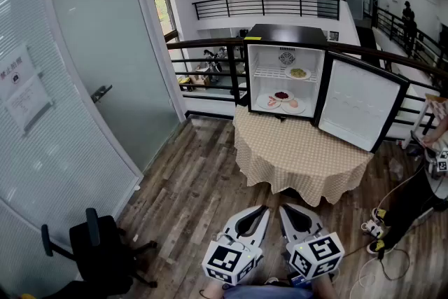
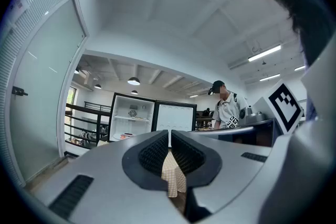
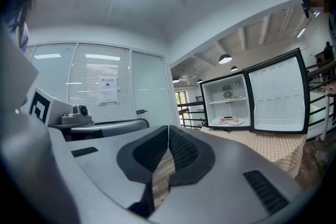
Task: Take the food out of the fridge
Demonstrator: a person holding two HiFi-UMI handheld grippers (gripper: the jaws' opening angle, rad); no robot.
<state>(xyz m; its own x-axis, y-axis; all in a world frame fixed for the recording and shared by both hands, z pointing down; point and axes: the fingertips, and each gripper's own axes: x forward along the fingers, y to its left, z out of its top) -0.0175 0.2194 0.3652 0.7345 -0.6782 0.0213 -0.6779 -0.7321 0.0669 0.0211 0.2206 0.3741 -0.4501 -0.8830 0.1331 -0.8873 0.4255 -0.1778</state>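
Observation:
A small black fridge [image 1: 287, 73] stands on a round table with a checked cloth [image 1: 301, 150], its door [image 1: 360, 108] swung open to the right. On its upper shelf sits a plate of food [image 1: 298, 73]. Several plates of food [image 1: 281, 100] lie on the bottom. My left gripper [image 1: 263, 211] and right gripper [image 1: 284, 209] are side by side low in the head view, well short of the table, both shut and empty. The fridge [image 2: 134, 118] shows far off beyond the shut left gripper [image 2: 169, 132]. The fridge [image 3: 231, 107] also shows far beyond the shut right gripper [image 3: 168, 127].
A frosted glass door with a handle [image 1: 101, 91] lines the left side. A black office chair [image 1: 98, 248] stands at the lower left. A dark railing [image 1: 210, 45] runs behind the table. Cables [image 1: 381, 220] lie on the floor at right, near a person [image 1: 437, 143].

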